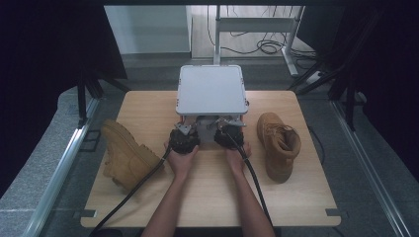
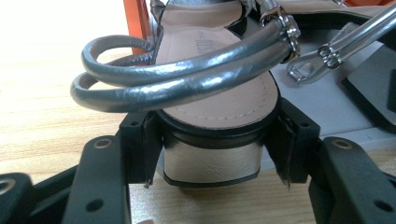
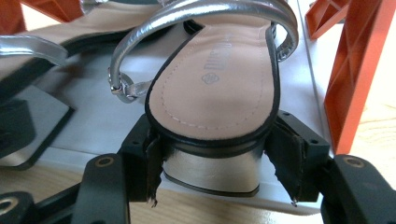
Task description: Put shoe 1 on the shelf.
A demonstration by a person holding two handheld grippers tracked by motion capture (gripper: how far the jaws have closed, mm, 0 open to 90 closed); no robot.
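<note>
Two silver sandals sit under the grey shelf [image 1: 212, 89] at the table's [image 1: 148, 103] far middle, one in each tool: the left gripper [image 2: 212, 154] has its jaws pressed against the block heel of the left sandal [image 2: 219, 93], and the right gripper [image 3: 215, 163] clamps the heel of the right sandal [image 3: 219, 79]. Printed insole writing shows on both sandals, cut off and unreadable. From above, two tan boots appear, the left boot [image 1: 126, 153] and the right boot [image 1: 279, 143] flanking the shelf, while the gripper views show orange shelf legs [image 3: 357, 70].
</note>
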